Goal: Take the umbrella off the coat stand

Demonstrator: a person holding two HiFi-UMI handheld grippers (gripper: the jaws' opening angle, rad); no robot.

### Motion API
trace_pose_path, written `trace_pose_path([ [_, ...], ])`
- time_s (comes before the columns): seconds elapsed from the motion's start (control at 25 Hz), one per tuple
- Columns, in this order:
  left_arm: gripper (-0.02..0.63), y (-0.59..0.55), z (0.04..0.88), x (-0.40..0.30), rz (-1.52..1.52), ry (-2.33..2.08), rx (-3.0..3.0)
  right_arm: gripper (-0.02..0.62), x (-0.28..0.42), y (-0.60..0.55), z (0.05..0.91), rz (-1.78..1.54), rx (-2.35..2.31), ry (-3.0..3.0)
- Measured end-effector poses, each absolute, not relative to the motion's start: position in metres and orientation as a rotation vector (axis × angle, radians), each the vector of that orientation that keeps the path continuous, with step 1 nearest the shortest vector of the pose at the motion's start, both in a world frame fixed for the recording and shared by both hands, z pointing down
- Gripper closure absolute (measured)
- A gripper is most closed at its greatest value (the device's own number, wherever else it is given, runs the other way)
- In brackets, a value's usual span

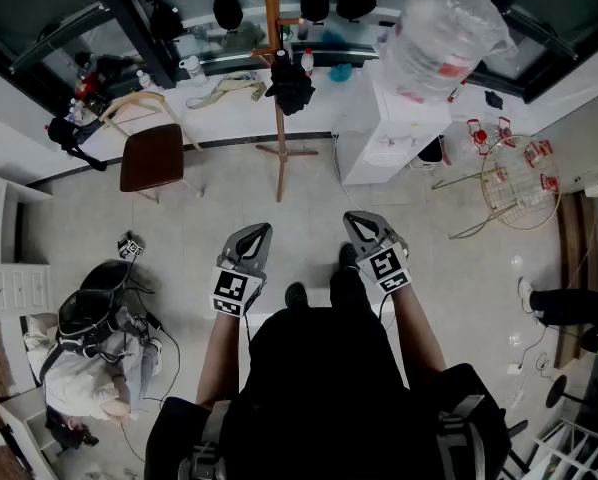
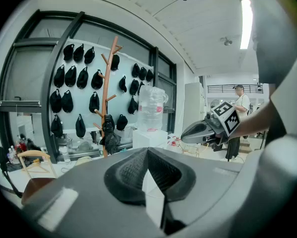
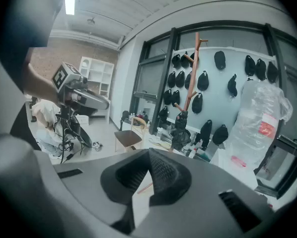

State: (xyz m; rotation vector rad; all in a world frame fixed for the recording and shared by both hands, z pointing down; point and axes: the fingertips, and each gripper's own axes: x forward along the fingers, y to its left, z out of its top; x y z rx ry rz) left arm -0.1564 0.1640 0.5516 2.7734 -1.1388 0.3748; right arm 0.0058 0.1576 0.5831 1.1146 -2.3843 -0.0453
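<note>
Flanking the coat stand (image 1: pixel 277 133) with the umbrella (image 1: pixel 291 86) are a chair (image 1: pixel 151 158) and a water dispenser (image 1: pixel 389 140). My left gripper (image 1: pixel 258 232) and right gripper (image 1: pixel 358 221) point at it, closed, empty.

Your left gripper (image 2: pixel 147 155) shows its dark ribbed jaws pressed together, nothing between them. Beyond the jaws and a little to their left stands the slim orange-brown wooden coat stand (image 2: pixel 110 83), with the black folded umbrella (image 2: pixel 109 135) hanging on it. To their right hangs your right gripper (image 2: pixel 185 135).
</note>
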Motion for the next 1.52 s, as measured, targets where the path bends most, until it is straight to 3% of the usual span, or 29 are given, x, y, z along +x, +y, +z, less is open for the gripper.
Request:
trace_pose_path([
  [0.84,0.593,0.185,0.541,-0.149,0.384,-1.056,2.842,0.592,0.010,0.177,0.578,-0.046,1.215,-2.382],
  [1.52,0.488,0.187,0.542,-0.134,0.428,-1.013,2.871,0.478,0.021,0.184,0.579,-0.064,1.240,-2.402],
])
